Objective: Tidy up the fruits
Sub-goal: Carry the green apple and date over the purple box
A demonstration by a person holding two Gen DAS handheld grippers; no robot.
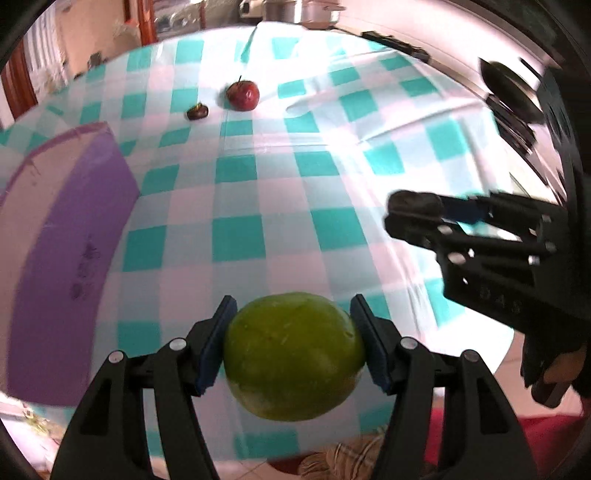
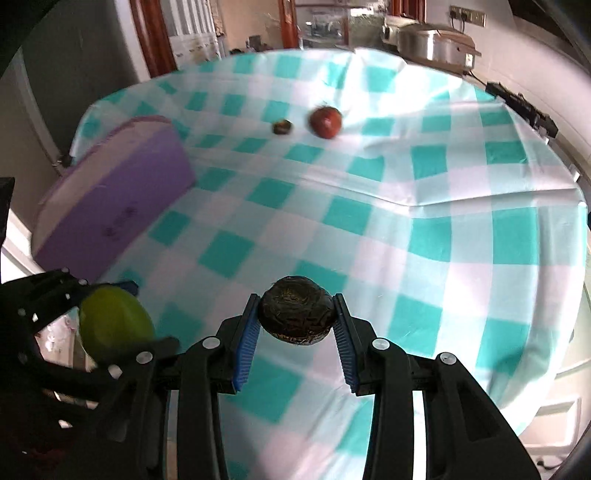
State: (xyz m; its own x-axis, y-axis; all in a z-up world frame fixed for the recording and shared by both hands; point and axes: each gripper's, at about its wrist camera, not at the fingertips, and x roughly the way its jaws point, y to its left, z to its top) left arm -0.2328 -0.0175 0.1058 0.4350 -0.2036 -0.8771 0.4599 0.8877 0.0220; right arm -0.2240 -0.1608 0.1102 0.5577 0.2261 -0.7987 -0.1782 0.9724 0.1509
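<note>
On the left we see a purple box [image 2: 110,199] on the checked tablecloth [image 2: 424,229]; only our right wrist view shows the silver pot [image 2: 432,44] behind. Our left gripper [image 1: 293,354] clamps a green fruit [image 1: 293,356] between its pads, and our right gripper [image 2: 295,317] grips a dark rough fruit [image 2: 295,314]. Far off lie a small dark fruit [image 1: 197,111] and a red apple [image 1: 242,95].

A teal-and-white checked tablecloth [image 2: 424,229] covers the table, creased across its middle. Beyond the table's far edge a metal pot [image 2: 432,44] stands on a counter, with a wall socket [image 2: 467,14] above it. A black power strip [image 2: 521,107] lies along the right edge. Brown wooden door frames [image 2: 151,40] rise in the background.
</note>
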